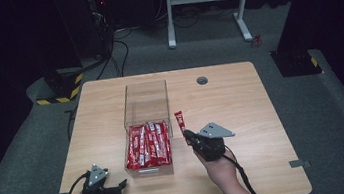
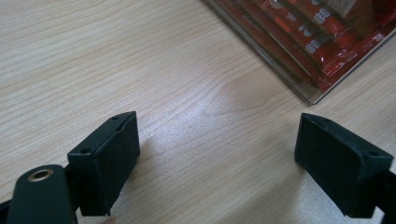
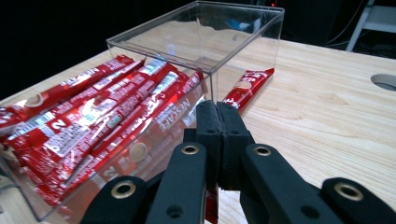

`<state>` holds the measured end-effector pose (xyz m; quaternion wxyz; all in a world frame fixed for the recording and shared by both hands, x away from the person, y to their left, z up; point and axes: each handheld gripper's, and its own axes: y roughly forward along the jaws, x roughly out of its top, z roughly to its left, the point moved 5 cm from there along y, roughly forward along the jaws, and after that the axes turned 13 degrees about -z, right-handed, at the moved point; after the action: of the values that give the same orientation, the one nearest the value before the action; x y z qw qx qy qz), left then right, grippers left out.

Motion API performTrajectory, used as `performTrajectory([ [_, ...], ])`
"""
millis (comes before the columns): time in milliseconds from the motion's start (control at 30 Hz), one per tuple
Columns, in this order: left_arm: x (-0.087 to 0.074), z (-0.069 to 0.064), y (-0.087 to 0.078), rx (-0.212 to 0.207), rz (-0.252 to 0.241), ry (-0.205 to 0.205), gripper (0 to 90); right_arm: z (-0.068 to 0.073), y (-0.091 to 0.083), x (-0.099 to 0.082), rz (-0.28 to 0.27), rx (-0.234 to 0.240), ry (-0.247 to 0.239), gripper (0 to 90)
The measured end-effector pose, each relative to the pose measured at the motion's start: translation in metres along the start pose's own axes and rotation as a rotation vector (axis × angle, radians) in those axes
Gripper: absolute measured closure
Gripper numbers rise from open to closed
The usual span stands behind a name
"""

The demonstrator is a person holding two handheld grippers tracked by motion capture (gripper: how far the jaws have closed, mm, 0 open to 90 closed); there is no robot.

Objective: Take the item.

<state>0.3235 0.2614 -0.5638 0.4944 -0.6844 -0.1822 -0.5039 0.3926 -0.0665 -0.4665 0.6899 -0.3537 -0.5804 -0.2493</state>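
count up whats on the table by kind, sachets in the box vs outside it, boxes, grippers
Red sachets lying in the clear box: too overlapped for an exact count, about 8 show
Red sachet outside the box, pinched in the right gripper: 1
Clear box: 1
Grippers: 2, the left gripper open over bare table
Total: about 12 things

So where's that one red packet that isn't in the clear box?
The red packet is pinched in the right gripper, just right of the clear box.
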Motion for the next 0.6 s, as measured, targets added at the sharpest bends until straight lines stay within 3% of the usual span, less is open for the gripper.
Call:
performTrajectory([
  [433, 0.0, 0.0, 0.0, 0.002, 0.0, -0.001, 14.4, -0.01, 0.012, -0.018, 0.051, -0.028, 0.015, 89.7],
  [600, 0.0, 0.0, 0.0, 0.002, 0.0, 0.0, 14.4, -0.012, 0.018, -0.027, 0.079, -0.04, -0.005, 89.6],
])
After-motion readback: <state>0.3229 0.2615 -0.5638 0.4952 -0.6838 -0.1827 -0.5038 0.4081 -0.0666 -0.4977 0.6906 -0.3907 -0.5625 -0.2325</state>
